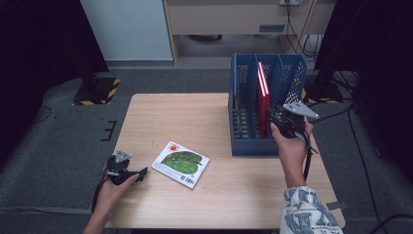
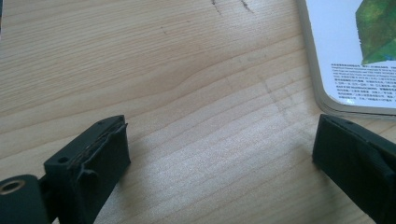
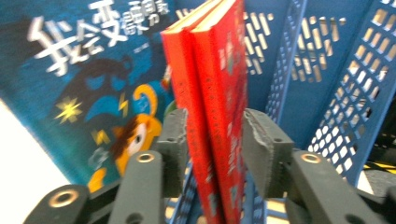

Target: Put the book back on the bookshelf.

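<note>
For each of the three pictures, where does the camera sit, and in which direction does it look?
High view: sits above the person's side, looks forward and down on the table; both forearms, left gripper and right gripper show.
Left gripper view: rides the left gripper, looks down at the table past its wide-apart jaws.
Right gripper view: rides the right gripper, looks into the blue rack; its jaws flank the red books.
Shared: high and left views show the leaf book; high and right views show the red books.

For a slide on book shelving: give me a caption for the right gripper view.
Right gripper with its jaws around two red books standing in the blue rack, beside a blue picture book.
</note>
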